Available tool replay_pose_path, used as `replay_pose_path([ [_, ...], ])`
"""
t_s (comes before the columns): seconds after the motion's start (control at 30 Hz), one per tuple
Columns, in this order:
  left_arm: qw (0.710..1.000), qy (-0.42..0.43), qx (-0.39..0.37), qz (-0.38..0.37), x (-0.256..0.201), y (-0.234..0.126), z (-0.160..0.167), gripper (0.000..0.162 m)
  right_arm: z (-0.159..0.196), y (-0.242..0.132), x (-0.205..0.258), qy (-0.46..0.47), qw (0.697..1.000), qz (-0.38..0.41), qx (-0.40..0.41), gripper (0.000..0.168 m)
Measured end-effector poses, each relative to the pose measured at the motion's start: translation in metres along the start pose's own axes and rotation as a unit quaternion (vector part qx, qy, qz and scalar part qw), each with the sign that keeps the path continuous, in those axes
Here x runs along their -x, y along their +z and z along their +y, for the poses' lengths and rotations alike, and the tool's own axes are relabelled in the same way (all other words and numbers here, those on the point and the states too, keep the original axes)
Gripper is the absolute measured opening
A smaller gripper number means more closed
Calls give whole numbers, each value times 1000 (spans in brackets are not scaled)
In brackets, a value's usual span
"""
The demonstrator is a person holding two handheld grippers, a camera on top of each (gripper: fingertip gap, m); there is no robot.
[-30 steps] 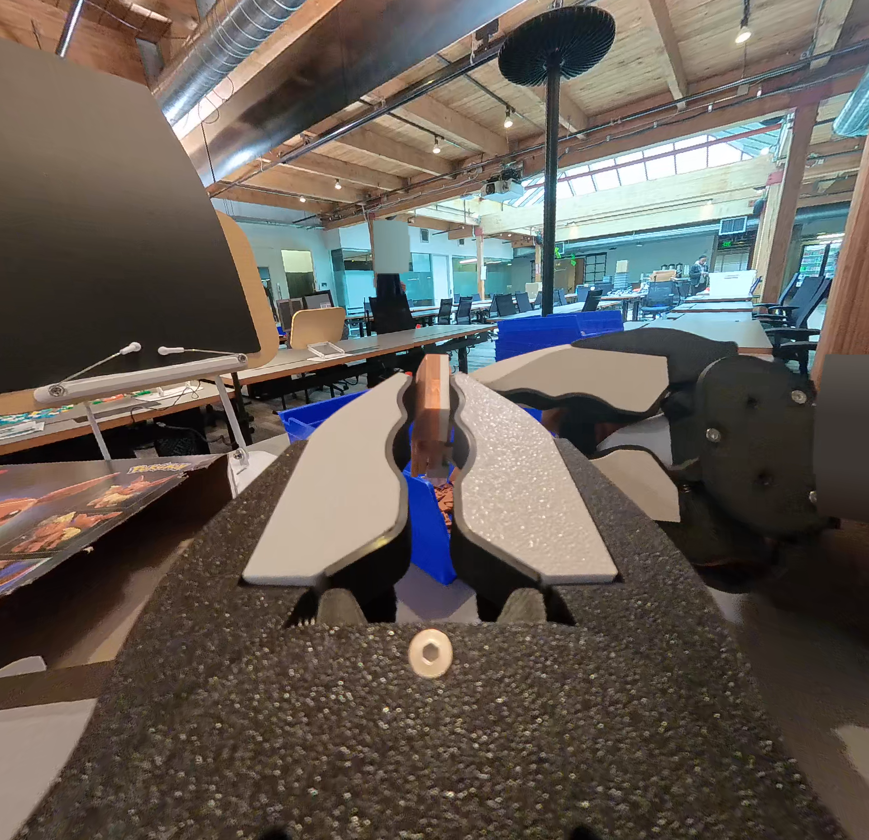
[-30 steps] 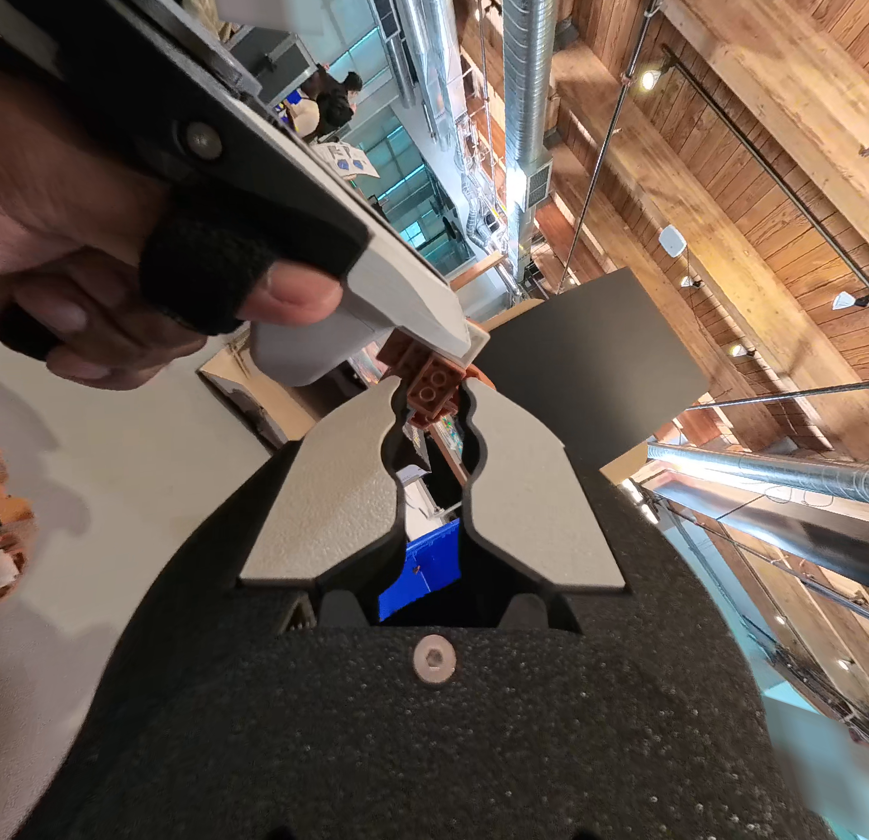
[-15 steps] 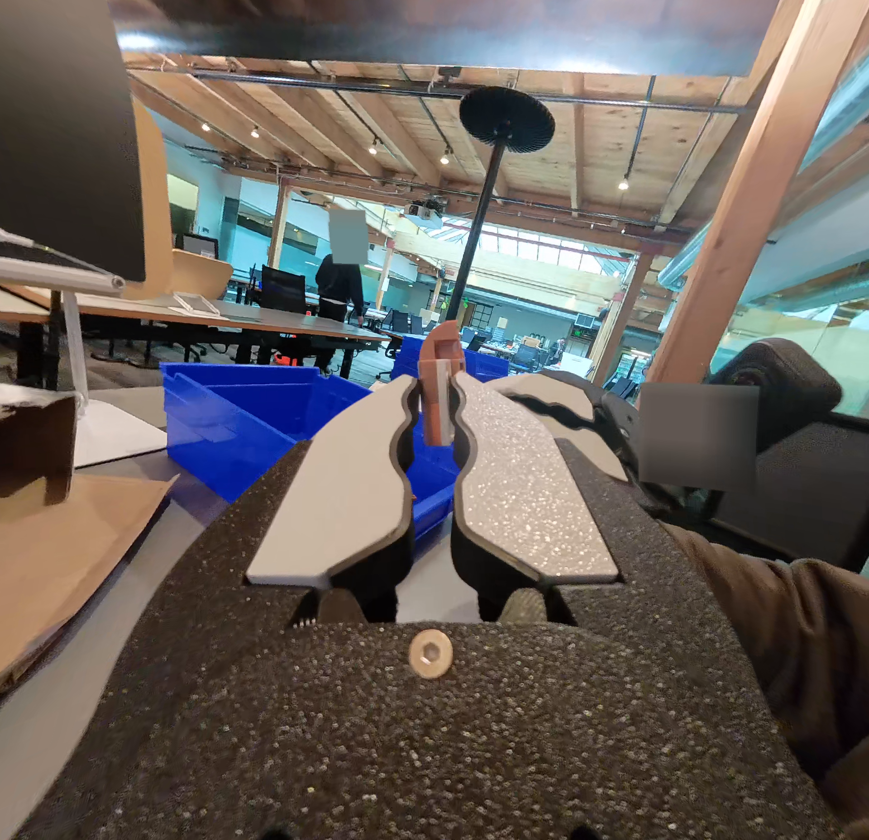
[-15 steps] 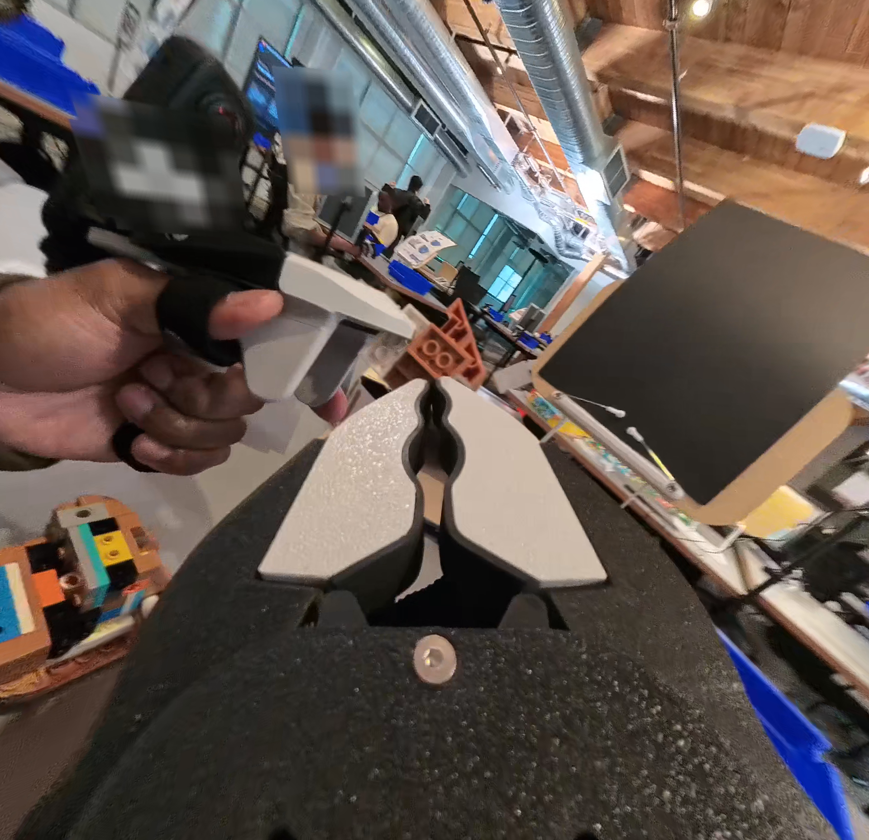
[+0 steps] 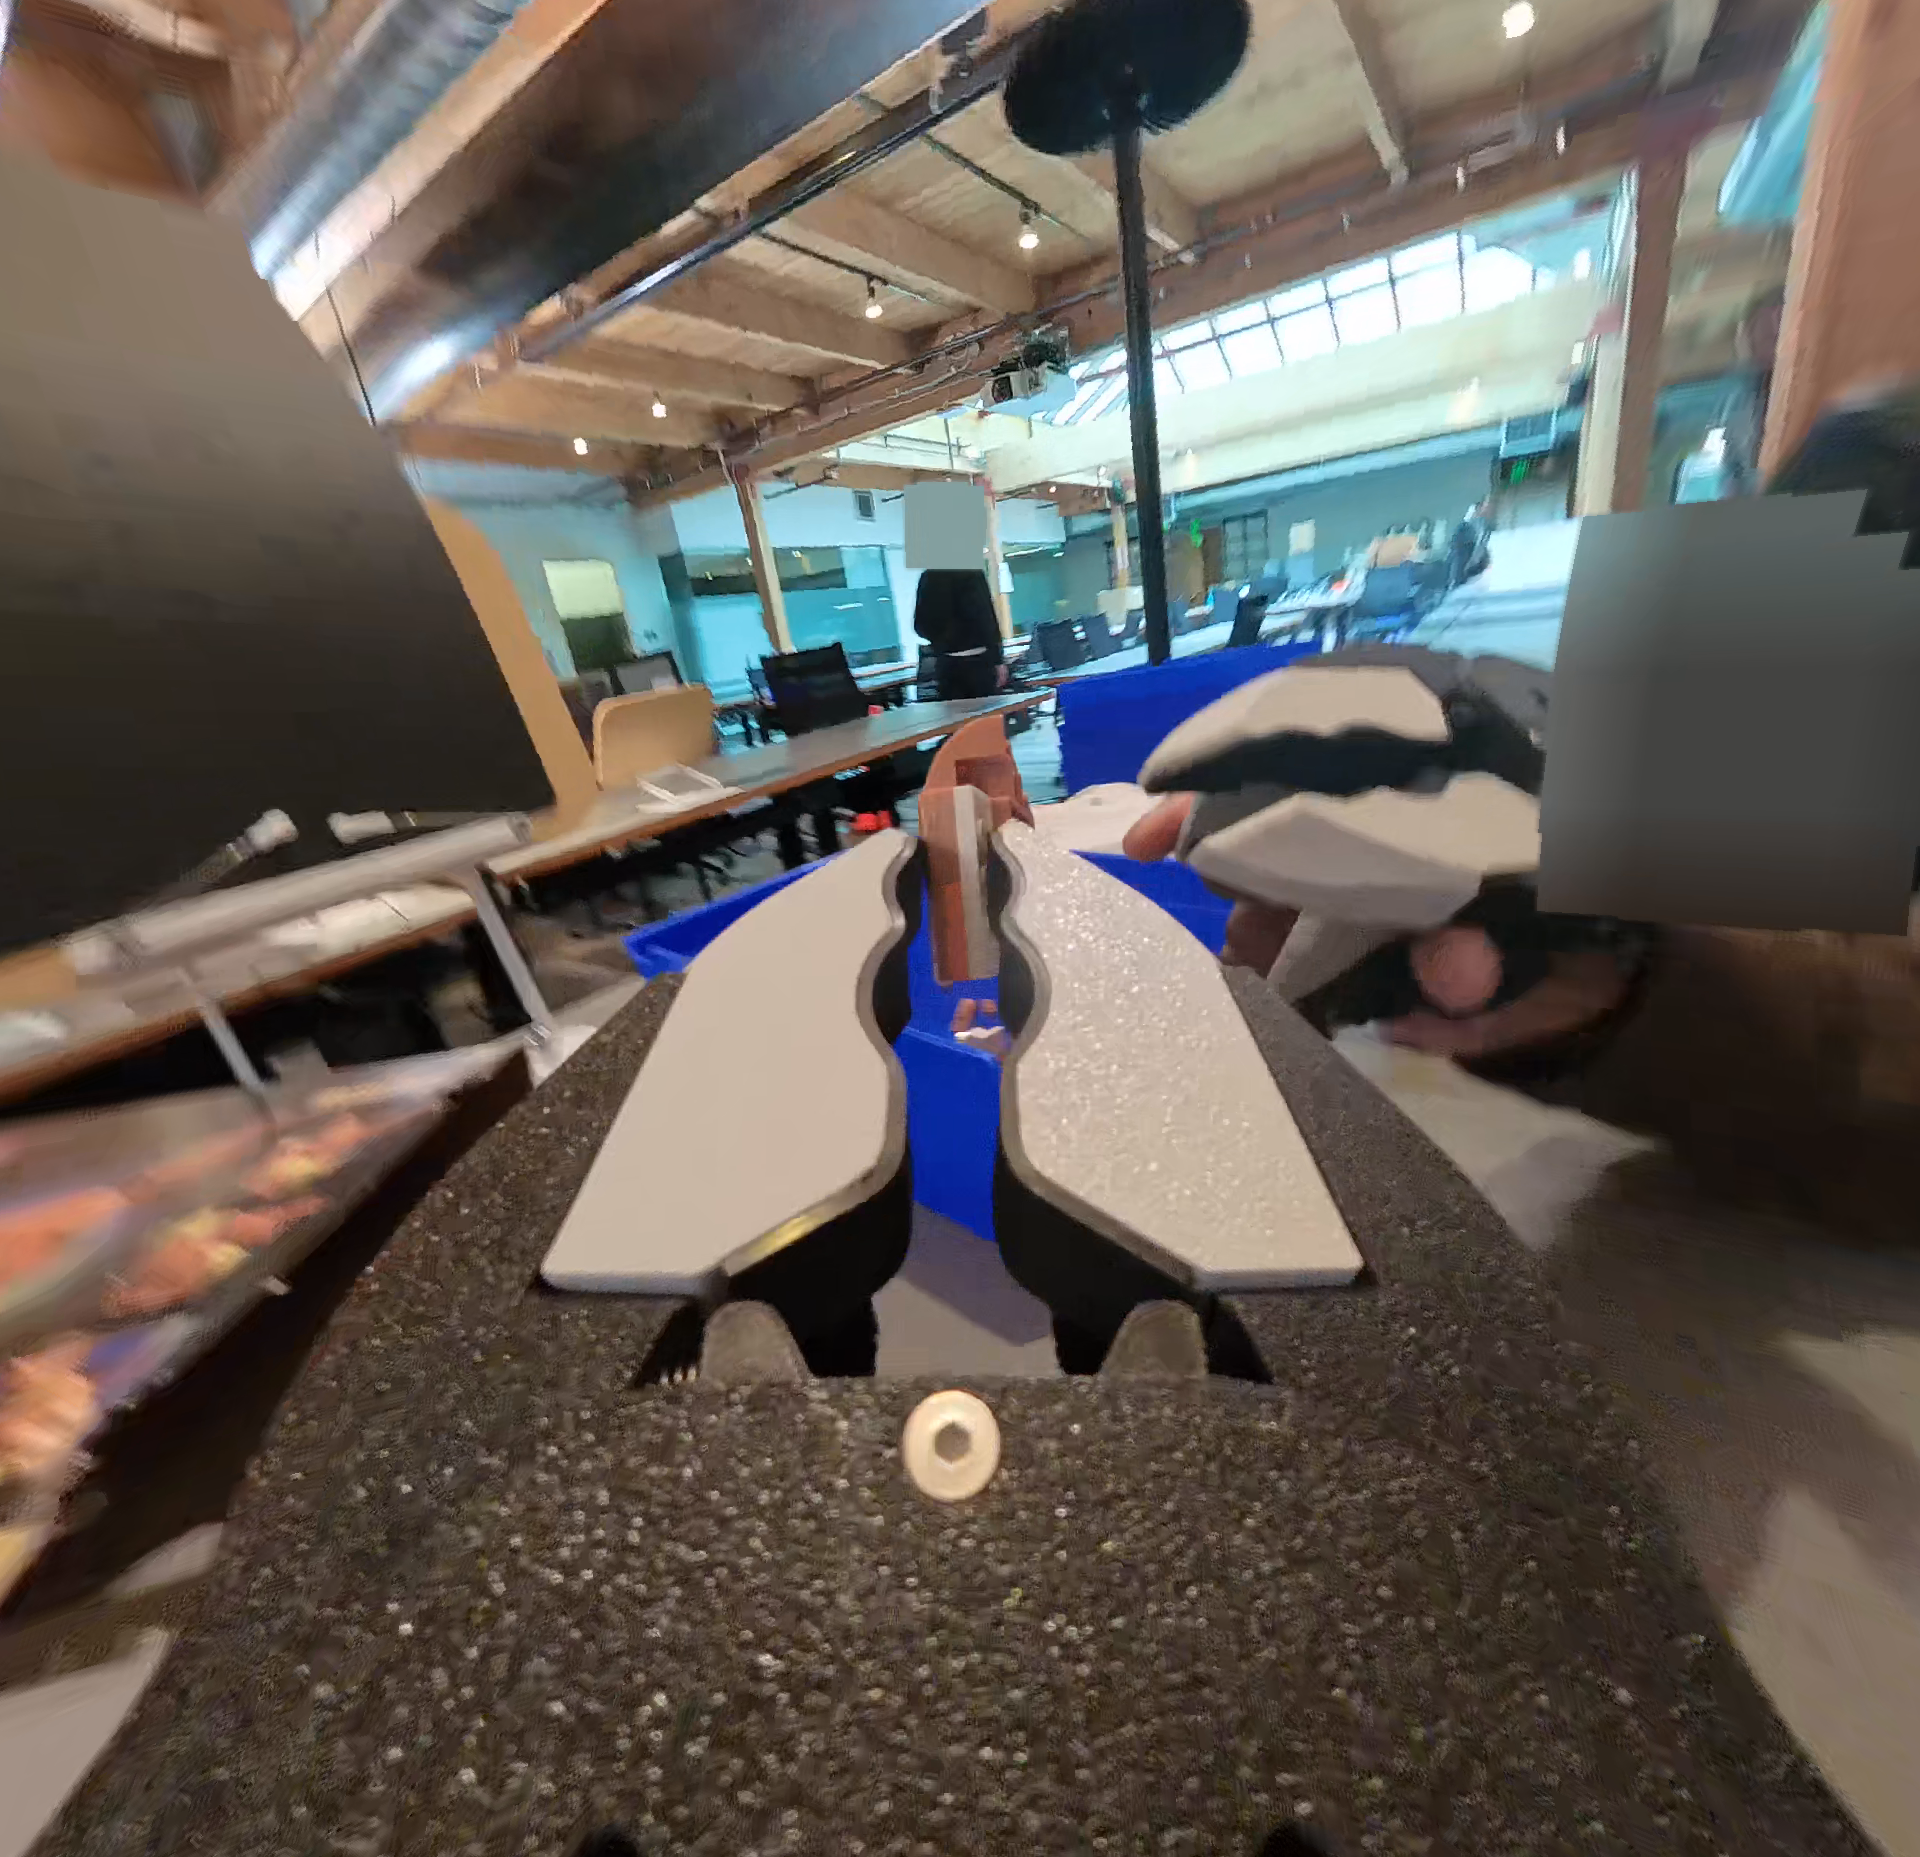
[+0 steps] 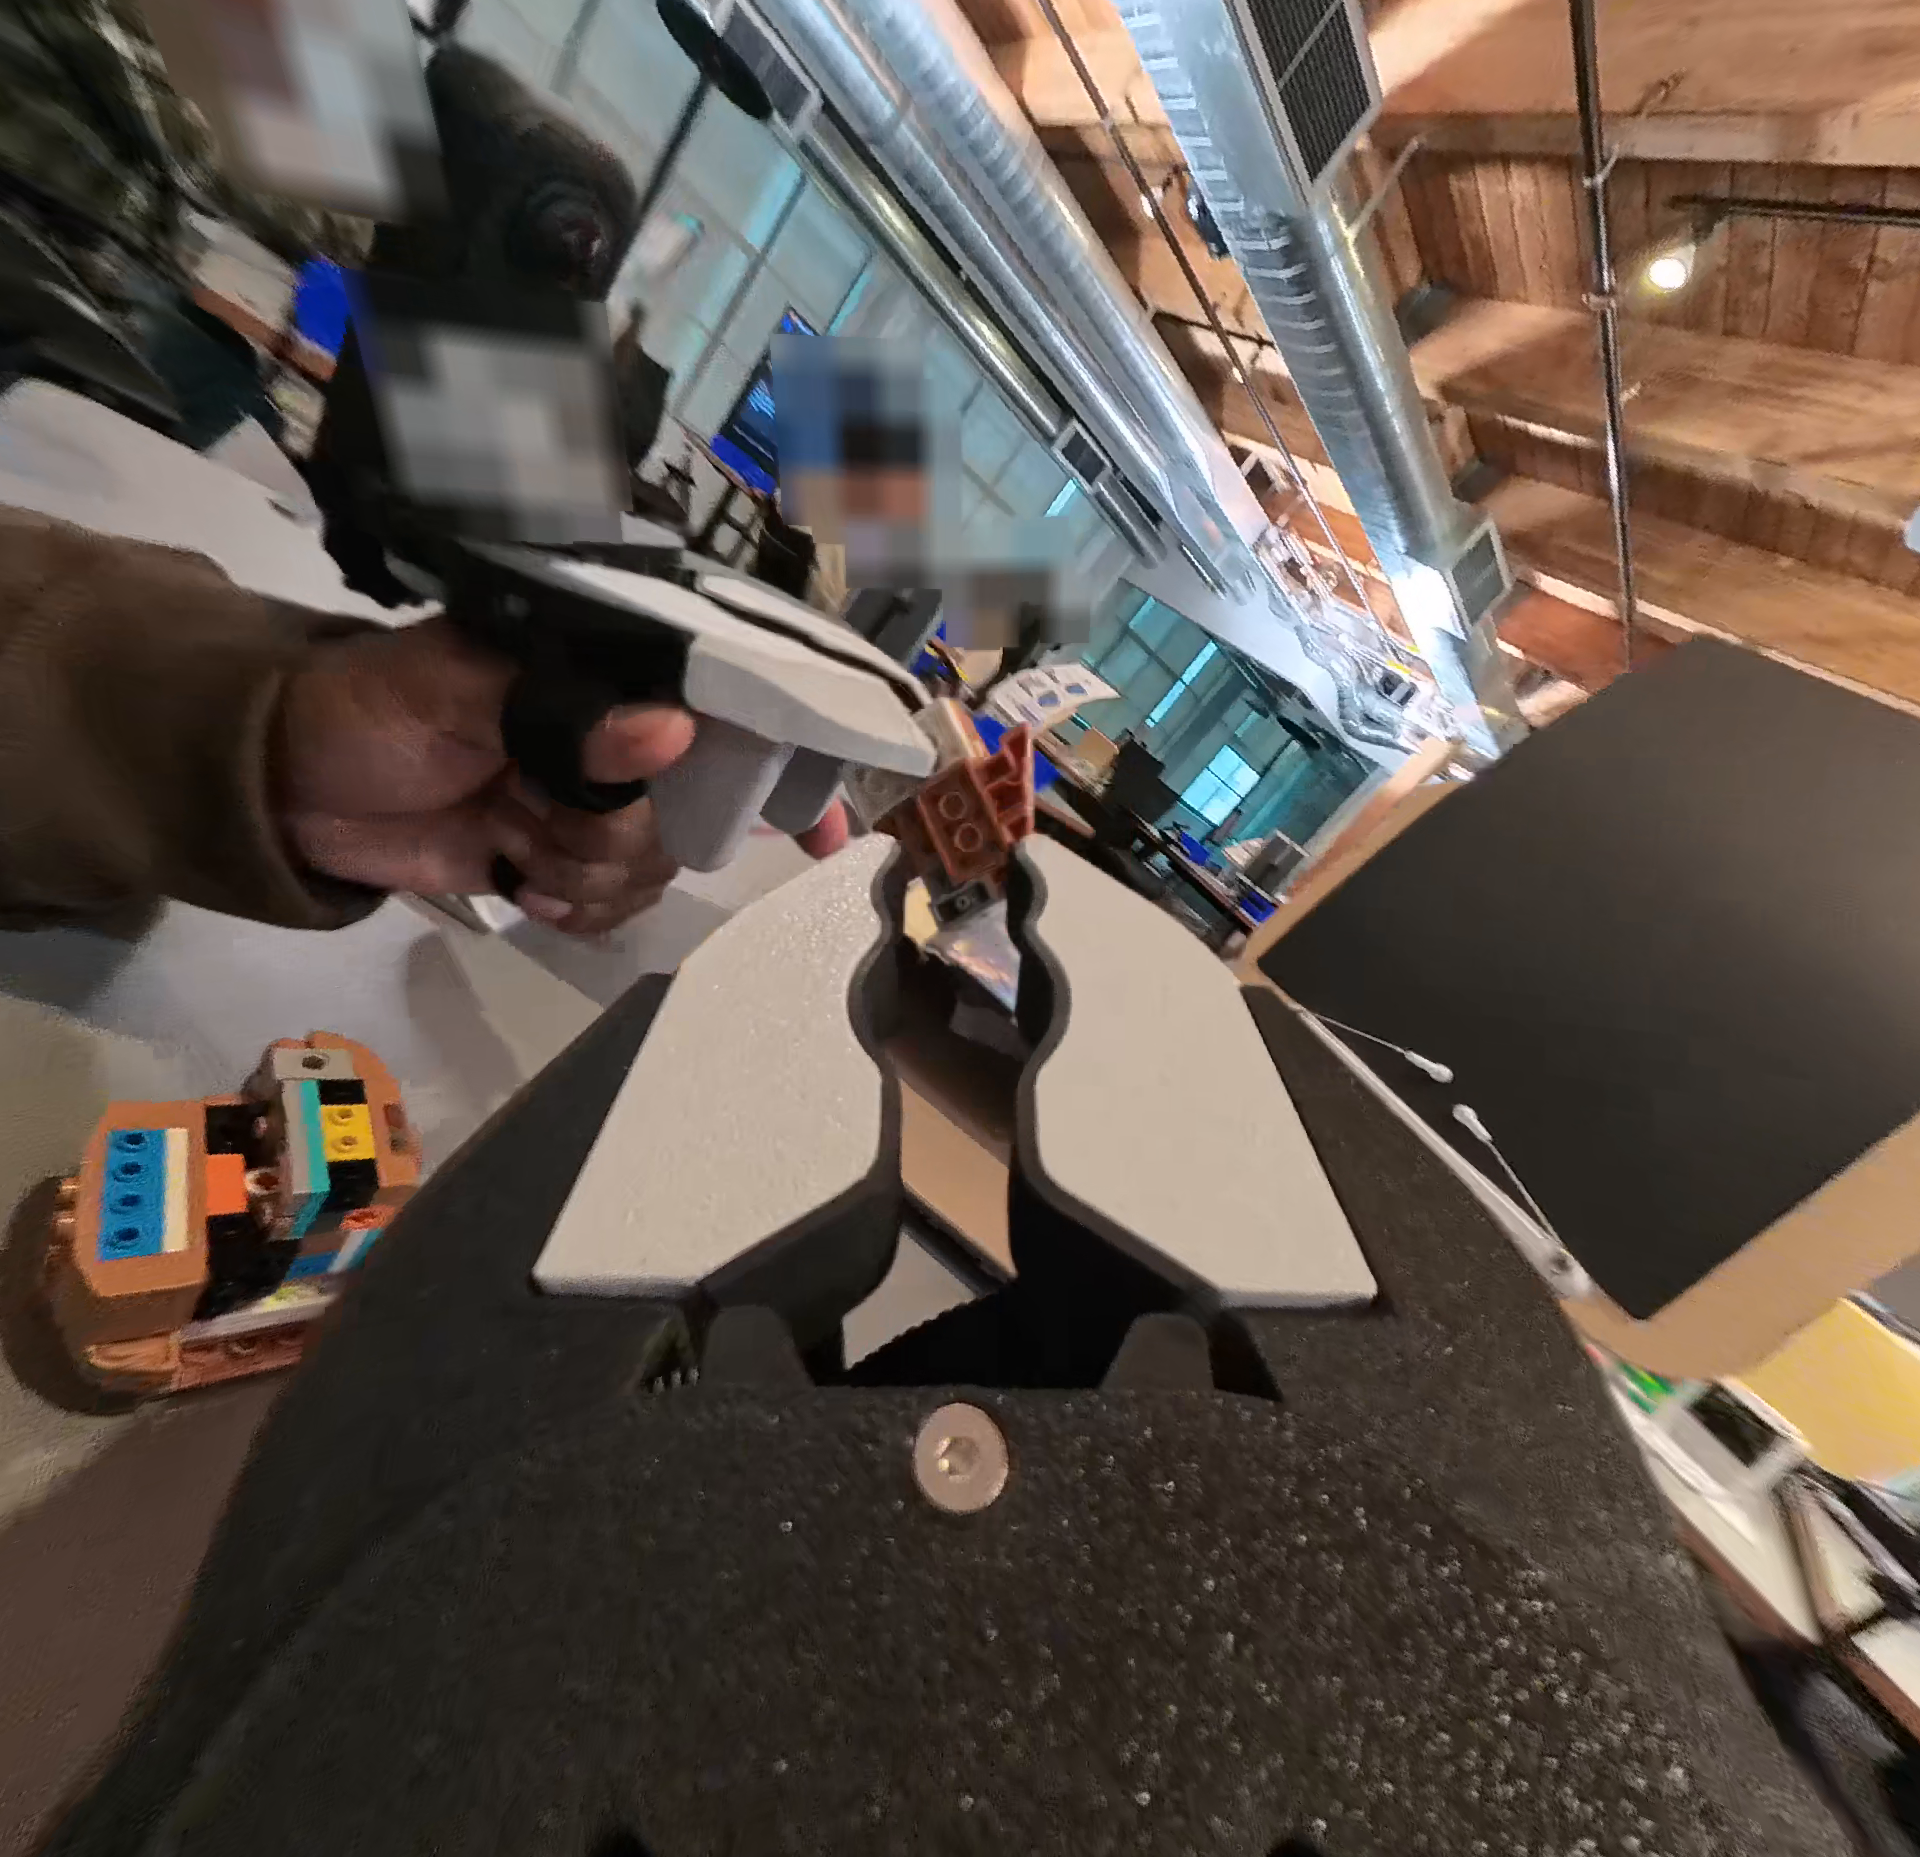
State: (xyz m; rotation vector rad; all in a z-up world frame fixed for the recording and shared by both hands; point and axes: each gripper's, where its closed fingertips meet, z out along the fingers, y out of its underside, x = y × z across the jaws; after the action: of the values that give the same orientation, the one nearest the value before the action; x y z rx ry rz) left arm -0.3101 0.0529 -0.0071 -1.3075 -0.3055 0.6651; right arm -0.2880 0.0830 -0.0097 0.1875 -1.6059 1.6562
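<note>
1. A small brown brick piece, with a grey plate against one side, is clamped between the tips of the left gripper, whose jaws are narrowed onto it.
2. In the right wrist view the same brown brick piece is seen at the tip of the left gripper, raised above the table, with studs showing on its near face.
3. The left gripper is held by a hand with a brown sleeve behind it.
4. The right gripper is set just below and beside the brown piece; its jaws are a little apart and nothing is gripped between them. Whether the tips touch the piece cannot be told.
5. In the left wrist view the right gripper is seen to the right of the piece, close by it, held by a hand.
6. A blue bin is seen behind and under the left gripper's fingers, with small bits lying in it.
7. A built model of coloured bricks, brown, blue, orange, yellow and black, is set on the grey table well to the left of the right gripper.
8. A black board with a tan edge is propped on a thin metal stand at the right; in the left wrist view the same black board is at the left.
9. A printed colour sheet, blurred, is lying at the lower left.
</note>
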Motion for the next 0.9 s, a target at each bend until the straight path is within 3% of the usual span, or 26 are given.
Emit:
replay_pose_path([
  [0.17, 990, 136, -6, 22, -16, -4, -10, 11, -10, -16, -6, 45, 996, -56, -46, 25],
  [0.47, 942, 325, 12, 78, -54, -3, 5, 11, -8, -19, 18, -44, 993, -111, -20, 27],
  [0.73, 901, 414, 21, 128, -74, -7, 21, 12, 6, -26, 35, -62, 982, -178, 23, 20],
  [0.9, 896, 422, 25, 137, -74, -9, 23, 12, 9, -25, 37, -95, 980, -172, 29, 15],
])
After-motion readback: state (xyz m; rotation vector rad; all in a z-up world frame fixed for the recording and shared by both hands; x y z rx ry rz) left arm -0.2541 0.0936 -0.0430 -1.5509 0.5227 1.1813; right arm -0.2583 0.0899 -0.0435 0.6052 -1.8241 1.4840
